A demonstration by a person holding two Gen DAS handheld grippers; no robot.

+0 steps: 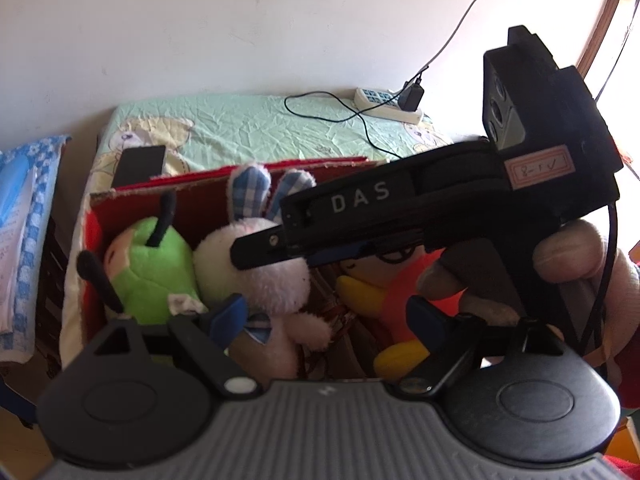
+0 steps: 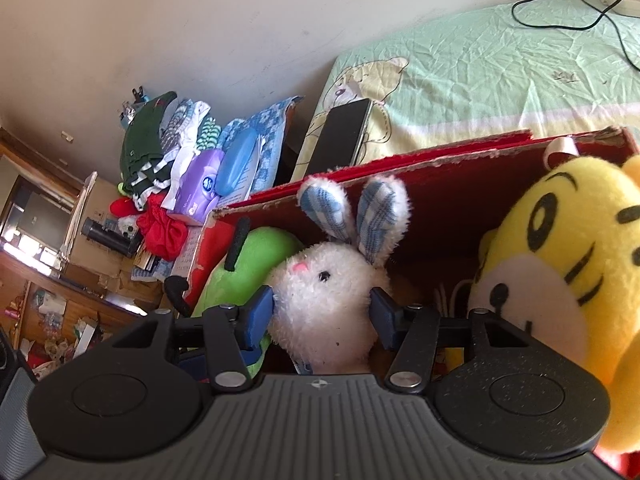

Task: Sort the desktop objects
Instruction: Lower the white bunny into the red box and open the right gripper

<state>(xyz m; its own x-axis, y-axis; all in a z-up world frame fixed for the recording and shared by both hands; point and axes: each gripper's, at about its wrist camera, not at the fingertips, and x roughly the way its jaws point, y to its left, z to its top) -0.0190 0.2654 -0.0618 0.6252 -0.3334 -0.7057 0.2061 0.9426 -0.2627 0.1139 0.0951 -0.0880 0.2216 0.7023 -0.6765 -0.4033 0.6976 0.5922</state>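
Observation:
A red cardboard box (image 1: 192, 188) (image 2: 460, 160) holds plush toys. The white bunny (image 1: 256, 276) (image 2: 324, 304) with blue checked ears sits in the middle, a green plush (image 1: 148, 276) (image 2: 248, 268) to its left, and a yellow tiger plush (image 2: 560, 280) in an orange outfit (image 1: 384, 292) to its right. My right gripper (image 2: 322, 314) has its blue pads pressed on both sides of the bunny's head; in the left wrist view it reaches in from the right (image 1: 260, 250), held by a hand (image 1: 568, 256). My left gripper (image 1: 328, 318) hovers open above the box, holding nothing.
The box stands on a bed with a green sheet (image 1: 248, 124). Behind it lie a black phone (image 1: 140, 164) (image 2: 344, 136) and a power strip (image 1: 388, 104) with a black cable. Left of the bed, clothes, a purple tissue pack (image 2: 200, 188) and a blue case (image 2: 236, 164) are piled.

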